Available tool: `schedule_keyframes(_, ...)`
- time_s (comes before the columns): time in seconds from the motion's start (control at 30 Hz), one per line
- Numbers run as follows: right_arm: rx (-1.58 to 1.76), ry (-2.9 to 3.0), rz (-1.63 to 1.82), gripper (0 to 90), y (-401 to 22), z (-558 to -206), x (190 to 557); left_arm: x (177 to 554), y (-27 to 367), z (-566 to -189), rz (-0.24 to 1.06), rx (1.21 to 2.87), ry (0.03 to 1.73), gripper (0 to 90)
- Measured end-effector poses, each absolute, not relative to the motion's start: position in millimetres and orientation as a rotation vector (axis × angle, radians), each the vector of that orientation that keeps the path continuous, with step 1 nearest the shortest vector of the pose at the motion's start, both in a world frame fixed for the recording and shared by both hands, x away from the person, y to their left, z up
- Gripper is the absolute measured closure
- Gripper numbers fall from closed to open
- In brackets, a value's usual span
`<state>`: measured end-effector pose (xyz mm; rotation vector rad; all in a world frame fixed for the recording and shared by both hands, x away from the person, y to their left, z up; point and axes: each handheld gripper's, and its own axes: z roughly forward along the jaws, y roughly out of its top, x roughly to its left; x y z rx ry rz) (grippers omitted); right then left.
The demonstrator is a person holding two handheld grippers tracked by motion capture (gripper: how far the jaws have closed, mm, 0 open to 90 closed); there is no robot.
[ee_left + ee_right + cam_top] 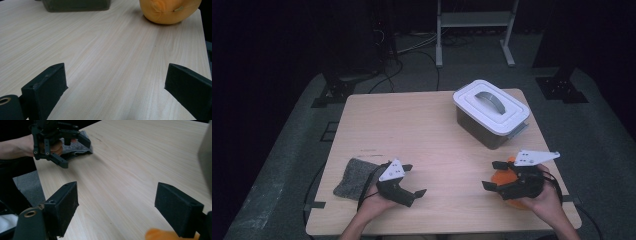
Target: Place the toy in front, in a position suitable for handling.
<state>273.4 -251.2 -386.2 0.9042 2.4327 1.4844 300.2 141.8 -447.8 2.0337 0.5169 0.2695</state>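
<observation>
Hovering with both grippers, left (412, 180) and right (493, 175), fingers spread, gripping nothing; leaving cloth (354, 176), orange toy (170, 11), lidded box (490, 111) untouched.

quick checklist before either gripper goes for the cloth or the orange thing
1. Left gripper open, nothing between its jaws: ok.
2. Right gripper open, nothing between its jaws: ok.
3. Grey cloth lies flat by the table's near left edge, beside the left gripper: ok.
4. Orange soft item rests on the table under the right gripper, not gripped: ok.
5. Container's white lid seated, handle on top: ok; whether latched, cannot tell.
6. Bare table between the grippers and the container: ok.
</observation>
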Motion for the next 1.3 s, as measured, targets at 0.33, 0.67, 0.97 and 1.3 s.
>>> schedule_keyframes(0.33, 0.993, 2.369, 1.439, 21.4, -287, -391, 270, 301, 142, -447, 0.273, 2.030, 0.514, 3.2)
schedule_keyframes(0.67, 1.046, 2.314, 1.358, 23.5, -316, -391, 270, 300, 142, -446, 0.274, 2.038, 0.504, 3.2)
schedule_keyframes(0.97, 1.095, 2.343, 1.285, 30.3, -327, -412, 277, 300, 141, -447, 0.275, 2.038, 0.504, 3.2)
schedule_keyframes(1.3, 1.142, 2.319, 1.282, 34.4, -331, -427, 279, 300, 140, -448, 0.267, 2.035, 0.510, 3.2)
